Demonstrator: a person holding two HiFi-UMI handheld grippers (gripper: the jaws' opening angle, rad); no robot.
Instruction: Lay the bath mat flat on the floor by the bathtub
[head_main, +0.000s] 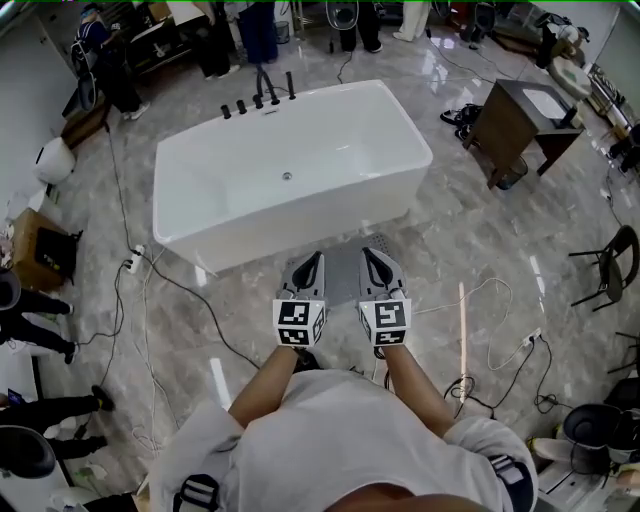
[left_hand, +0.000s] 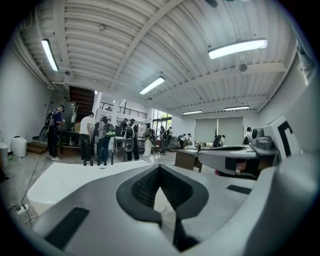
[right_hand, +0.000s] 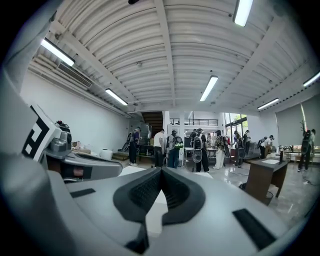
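Lying on the floor (head_main: 480, 250) just beside the near long wall of the bathtub (head_main: 300, 218), the bath mat (head_main: 343, 272) shows as a plain grey rectangle. It looks flat, with no fold that I can see. Most of it is covered by the two grippers held above it, so only the strip between them and a corner past the right one are visible. On that corner the surface has a pattern of small dots; the rest looks matte and even.

The left gripper (head_main: 311, 262) has its jaws fully together, the dark ribbed pads meeting at the tips, and nothing is clamped between them. The right gripper (head_main: 372, 258) looks the same in its own view: the tips (right_hand: 161, 170) touch and it holds nothing. Both grippers are side by side, pointing towards the tub. Their shells are smooth grey plastic, and each carries a cube with black and white square markers (head_main: 300, 322).

The bathtub is white, glossy and rectangular with rounded corners, with a small drain in its bottom and black taps (head_main: 258, 101) on the far rim. The floor is polished stone with grey veins and it reflects the ceiling lights. Thin cables (head_main: 180, 290) run across it. A dark wooden cabinet (head_main: 515, 125) stands well apart, to the right of the tub.
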